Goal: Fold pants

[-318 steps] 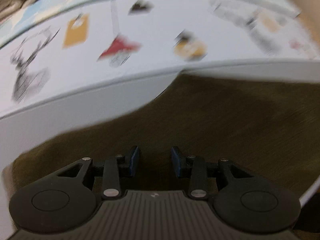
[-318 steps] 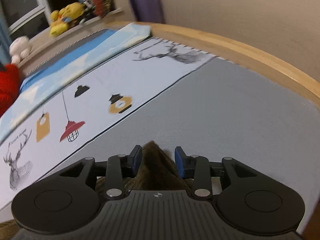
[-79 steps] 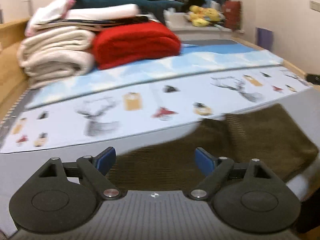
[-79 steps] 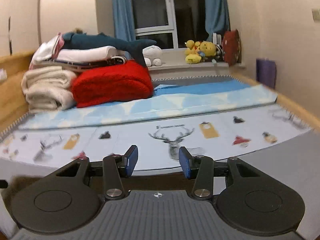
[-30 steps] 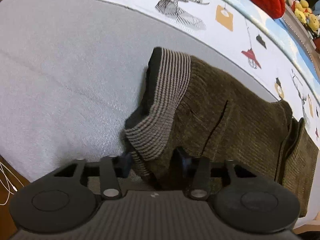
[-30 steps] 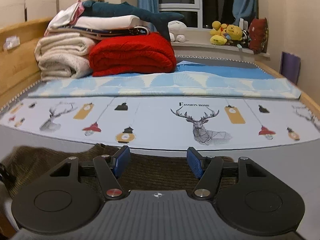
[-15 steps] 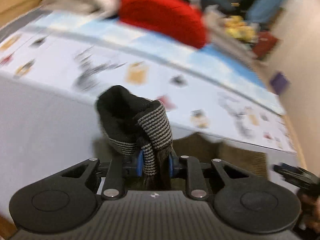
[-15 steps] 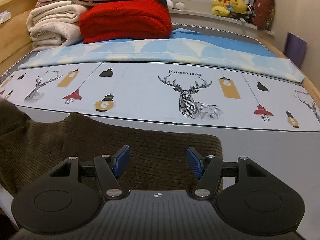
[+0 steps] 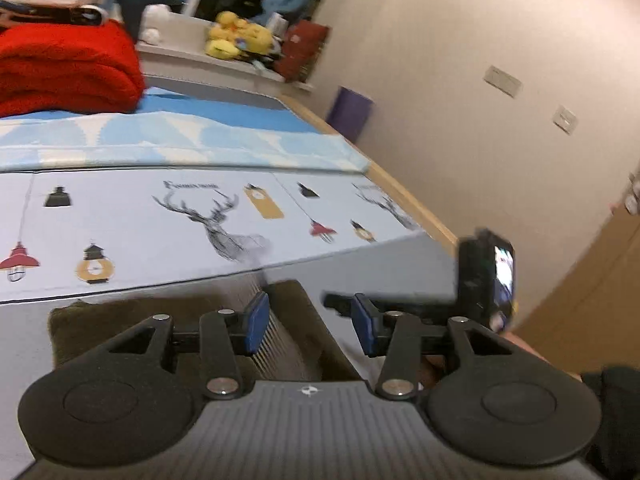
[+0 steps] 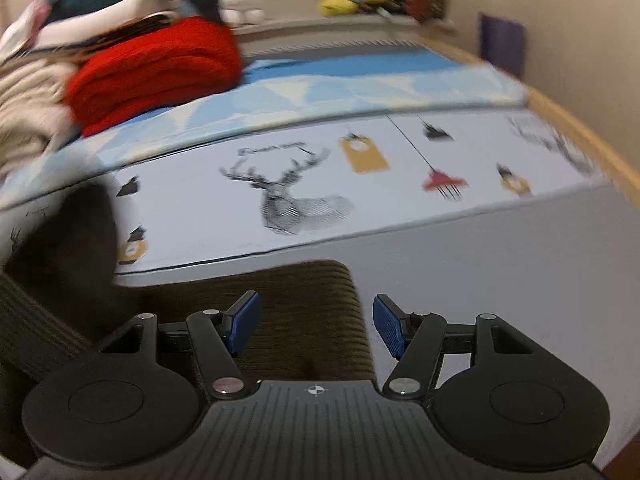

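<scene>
The olive-brown pants (image 9: 120, 320) lie folded on the grey bed sheet (image 9: 360, 268), with the striped waistband (image 9: 276, 340) on top near my left gripper. My left gripper (image 9: 306, 326) is open and empty just above the waistband. My right gripper (image 10: 316, 326) is open and empty over the right edge of the folded pants (image 10: 304, 292). The right gripper also shows in the left wrist view (image 9: 484, 276), just right of the pants. The near part of the pants is hidden under both grippers.
A printed deer sheet (image 10: 304, 196) and a blue blanket (image 10: 360, 84) lie beyond the pants. A red blanket (image 10: 160, 68) and stacked bedding (image 10: 24, 100) sit far left. A wooden bed rail (image 9: 408, 196) and a wall run along the right. Plush toys (image 9: 236, 38) sit on the sill.
My left gripper has let go of the striped waistband and opened; the waistband now lies folded over onto the pants. The right gripper stayed open and shifted slightly right.
</scene>
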The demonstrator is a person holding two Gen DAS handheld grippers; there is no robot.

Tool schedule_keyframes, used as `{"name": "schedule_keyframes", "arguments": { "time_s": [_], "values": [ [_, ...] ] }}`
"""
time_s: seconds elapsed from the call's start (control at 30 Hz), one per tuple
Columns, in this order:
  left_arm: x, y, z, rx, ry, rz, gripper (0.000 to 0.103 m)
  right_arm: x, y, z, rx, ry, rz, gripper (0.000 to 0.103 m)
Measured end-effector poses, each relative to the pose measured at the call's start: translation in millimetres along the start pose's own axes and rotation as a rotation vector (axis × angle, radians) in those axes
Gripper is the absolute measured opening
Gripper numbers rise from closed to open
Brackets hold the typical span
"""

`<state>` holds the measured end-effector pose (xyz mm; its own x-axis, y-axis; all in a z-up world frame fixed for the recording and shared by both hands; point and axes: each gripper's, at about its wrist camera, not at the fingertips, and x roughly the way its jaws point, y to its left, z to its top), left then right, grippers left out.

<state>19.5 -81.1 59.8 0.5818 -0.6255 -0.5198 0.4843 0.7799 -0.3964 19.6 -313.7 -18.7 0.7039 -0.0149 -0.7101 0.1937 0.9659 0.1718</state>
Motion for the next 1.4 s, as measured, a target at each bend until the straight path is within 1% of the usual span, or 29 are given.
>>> {"name": "schedule_keyframes", "arguments": {
  "time_s": [0.07, 0.1, 0.13, 0.2, 0.27, 0.33, 0.37, 0.43, 0.5, 0.53, 0.63, 0.7, 0.77, 0.83, 0.9, 0.93, 0.97, 1.0, 1.03, 1.07, 1.13, 1.17, 1.2, 1.3, 1.37, 1.4],
  "values": [
    [-1, 21, 5, -0.084, 0.003, 0.041, 0.053, 4, -10, -2, 0.046, 0.022, 0.013, 0.065],
    [-2, 34, 8, -0.127, 0.011, 0.074, 0.053, 5, -13, -2, 0.061, 0.031, 0.021, 0.065],
    [-2, 50, 8, -0.179, 0.030, 0.129, 0.053, 6, -15, -3, 0.074, 0.043, 0.036, 0.065],
    [-2, 82, 10, -0.259, 0.083, 0.237, 0.053, 12, -19, -4, 0.110, 0.091, 0.102, 0.066],
    [1, 106, 3, -0.326, 0.163, 0.351, 0.053, 20, -20, -7, 0.157, 0.156, 0.183, 0.068],
    [4, 121, -2, -0.334, 0.226, 0.411, 0.053, 28, -16, -11, 0.193, 0.209, 0.251, 0.070],
    [3, 122, -5, -0.326, 0.241, 0.423, 0.053, 30, -11, -11, 0.192, 0.225, 0.269, 0.074],
    [4, 120, -4, -0.292, 0.249, 0.417, 0.054, 37, 3, -13, 0.167, 0.262, 0.282, 0.080],
    [1, 115, -6, -0.245, 0.252, 0.402, 0.060, 46, 21, -16, 0.106, 0.305, 0.267, 0.082],
    [2, 113, -7, -0.222, 0.259, 0.405, 0.065, 50, 29, -17, 0.066, 0.324, 0.260, 0.082],
    [2, 110, -13, -0.184, 0.283, 0.416, 0.066, 59, 49, -23, -0.016, 0.363, 0.232, 0.082],
    [-9, 110, -19, -0.174, 0.285, 0.413, 0.065, 66, 58, -27, -0.048, 0.384, 0.211, 0.085],
    [-15, 112, -19, -0.168, 0.276, 0.413, 0.066, 73, 63, -29, -0.078, 0.398, 0.186, 0.093],
    [-20, 115, -18, -0.173, 0.268, 0.414, 0.066, 79, 70, -33, -0.107, 0.419, 0.185, 0.093],
    [-25, 119, -16, -0.183, 0.262, 0.419, 0.066, 77, 77, -35, -0.150, 0.408, 0.176, 0.094],
    [-28, 122, -16, -0.188, 0.260, 0.421, 0.066, 75, 80, -34, -0.175, 0.395, 0.177, 0.089],
    [-31, 122, -15, -0.191, 0.259, 0.424, 0.066, 72, 82, -34, -0.195, 0.380, 0.187, 0.081],
    [-32, 124, -15, -0.192, 0.256, 0.424, 0.066, 68, 85, -34, -0.216, 0.352, 0.190, 0.075],
    [-34, 125, -15, -0.192, 0.253, 0.425, 0.066, 64, 88, -33, -0.235, 0.329, 0.190, 0.062],
    [-35, 126, -14, -0.191, 0.252, 0.426, 0.066, 57, 92, -32, -0.260, 0.296, 0.189, 0.044],
    [-37, 127, -14, -0.190, 0.249, 0.430, 0.066, 40, 98, -28, -0.292, 0.238, 0.199, 0.030],
    [-38, 127, -13, -0.190, 0.248, 0.432, 0.066, 31, 99, -24, -0.297, 0.201, 0.210, 0.022],
    [-38, 127, -13, -0.190, 0.246, 0.435, 0.066, 20, 97, -19, -0.285, 0.159, 0.223, 0.016],
    [-36, 125, -12, -0.188, 0.242, 0.441, 0.066, -17, 79, 0, -0.169, 0.023, 0.346, 0.013],
    [-32, 123, -11, -0.183, 0.248, 0.437, 0.066, -36, 69, 6, -0.171, -0.052, 0.395, 0.013],
    [-29, 121, -11, -0.178, 0.251, 0.436, 0.066, -43, 63, 8, -0.170, -0.073, 0.397, 0.013]
  ]
}}
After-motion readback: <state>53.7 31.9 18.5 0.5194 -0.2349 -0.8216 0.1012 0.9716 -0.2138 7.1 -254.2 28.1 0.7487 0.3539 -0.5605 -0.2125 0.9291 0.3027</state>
